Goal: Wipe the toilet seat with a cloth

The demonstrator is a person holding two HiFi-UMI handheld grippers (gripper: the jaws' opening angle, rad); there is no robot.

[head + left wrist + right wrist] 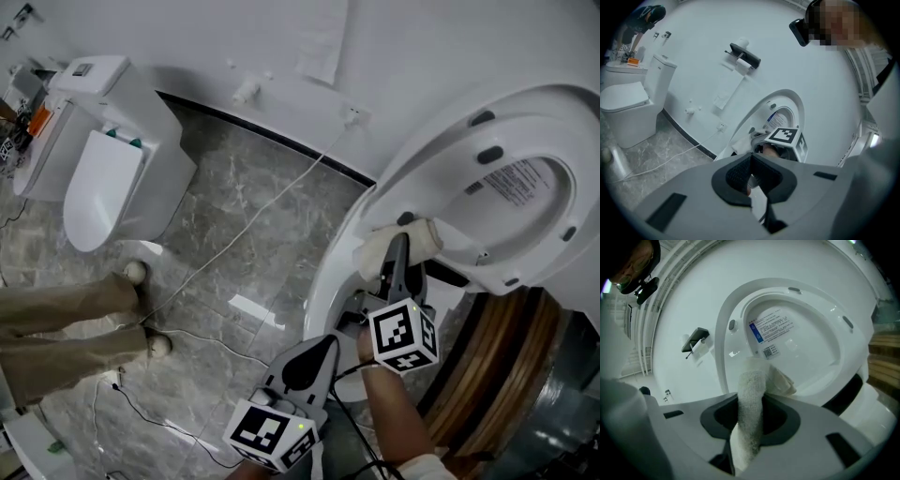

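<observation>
Grey marble floor (234,244) underfoot, white wall (422,47) behind.

Nearest, left gripper (751,165): jaws pressed together with nothing between them, held low and clear of the work.

Just past it, right gripper (750,414) clamped on a rolled white cloth (752,394), with the free end bunched against the lower left edge of the raised seat (525,220). Underside showing, with bumpers and a printed label.

Judged mid-wipe, early rather than late: contact only at that lower edge, the upper arc and right side well apart from the cloth. No streaks or dirt to mark what has been covered. Top face turned away, so impossible to say whether done.

Bowl (874,404) under the seat: only its white outer wall in view, contents unseen.

Farther off, by the left edge of the floor, a cable (253,220), someone's legs (66,319), and a second toilet (103,178) with lid down, inside hidden.
</observation>
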